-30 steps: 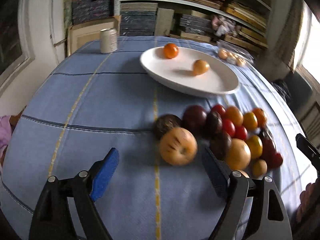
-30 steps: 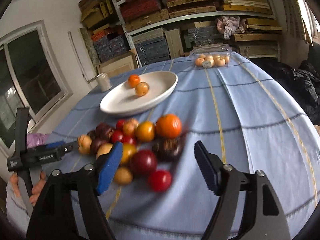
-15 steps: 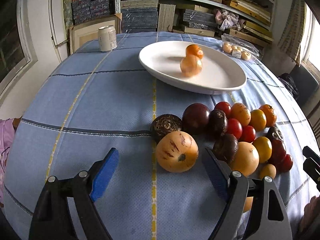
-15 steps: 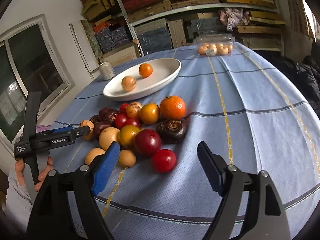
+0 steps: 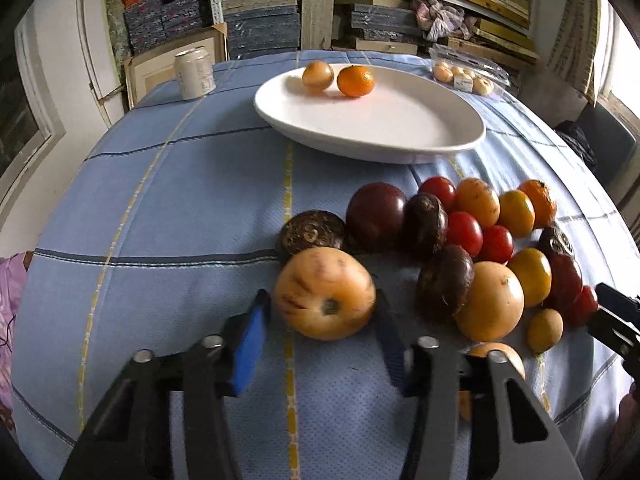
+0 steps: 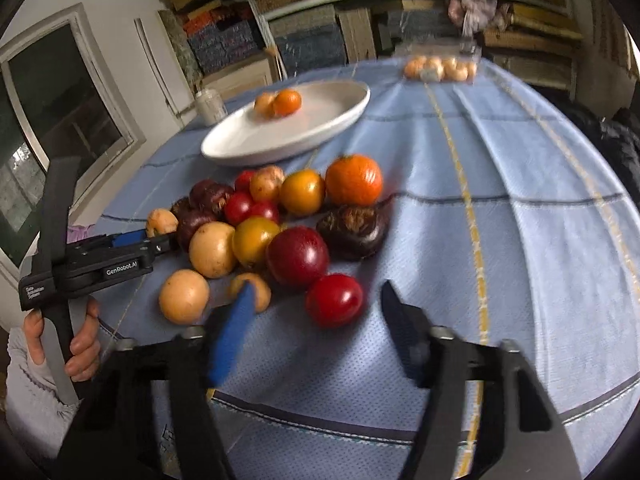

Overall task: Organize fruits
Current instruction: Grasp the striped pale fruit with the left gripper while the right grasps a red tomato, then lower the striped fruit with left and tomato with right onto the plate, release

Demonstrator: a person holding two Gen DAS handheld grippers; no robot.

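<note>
A pile of red, orange, yellow and dark purple fruits [image 5: 472, 236] lies on the blue tablecloth. A white oval plate [image 5: 400, 136] behind it holds an orange [image 5: 355, 81] and a tan fruit [image 5: 317, 75]. My left gripper [image 5: 320, 312] is open, its jaws on either side of a large tan fruit [image 5: 325, 293], close to it. My right gripper [image 6: 316, 308] is open, with a red tomato [image 6: 334, 300] between its fingertips, not clamped. The left gripper also shows in the right wrist view [image 6: 160, 240].
A pale can [image 5: 194, 73] stands at the table's far left. A clear plastic pack of small pale fruits [image 5: 468, 76] lies at the far right. Shelves of stacked boards fill the back wall. The table edge curves close on the right.
My left gripper has moved forward and its jaws have narrowed around the tan fruit. My right gripper has moved in towards the red tomato. The two fruits in the plate now sit together.
</note>
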